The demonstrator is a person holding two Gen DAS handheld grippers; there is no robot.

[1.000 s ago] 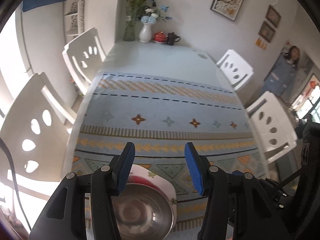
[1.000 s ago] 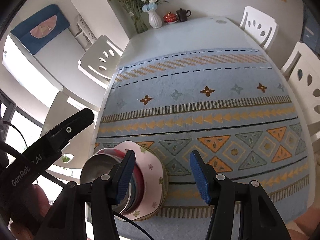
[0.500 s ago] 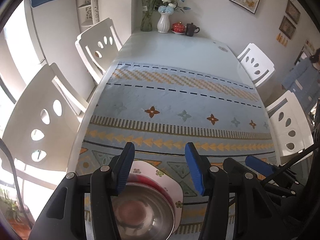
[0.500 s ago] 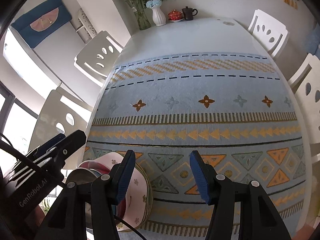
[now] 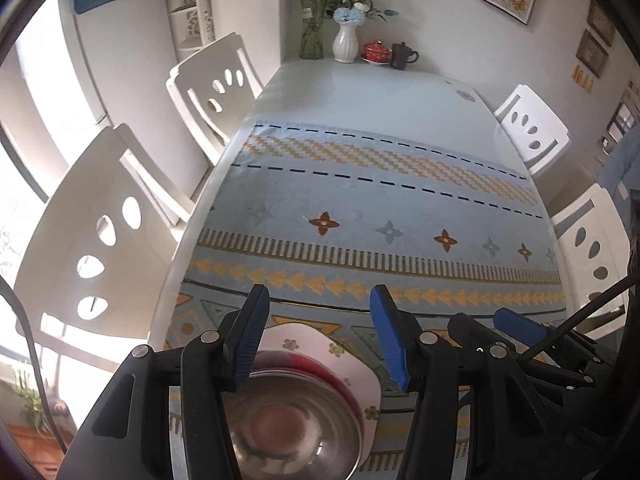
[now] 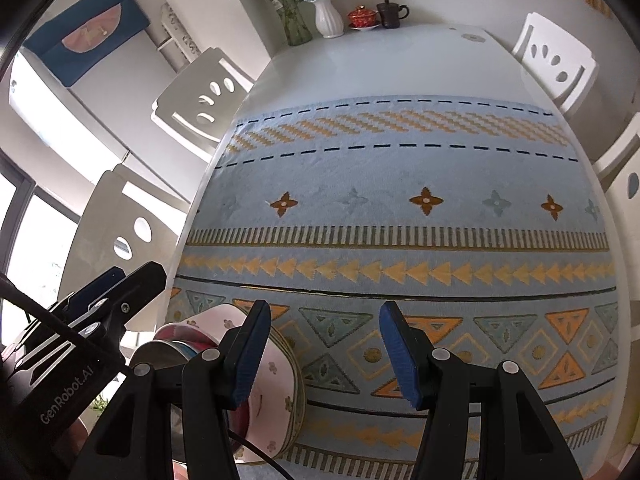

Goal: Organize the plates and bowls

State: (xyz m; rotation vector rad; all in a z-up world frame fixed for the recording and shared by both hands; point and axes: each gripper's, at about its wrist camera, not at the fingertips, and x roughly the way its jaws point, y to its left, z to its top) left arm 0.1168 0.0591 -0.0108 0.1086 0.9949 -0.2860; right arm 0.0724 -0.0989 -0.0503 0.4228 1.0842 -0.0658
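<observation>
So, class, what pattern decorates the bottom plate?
Small flowers on the white plate; left wrist view.

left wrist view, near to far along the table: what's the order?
steel bowl → floral plate under it → patterned table runner → bare white tabletop → white vase, red lidded cup and dark mug at the far edge.

At the bottom centre of the left wrist view there is one stack. A steel bowl [image 5: 288, 436] sits on top, upright and shiny. Under it is a red bowl [image 5: 320, 368], of which only the rim shows. Both rest on a white plate [image 5: 360, 364] with small flower prints, lying flat.
</observation>
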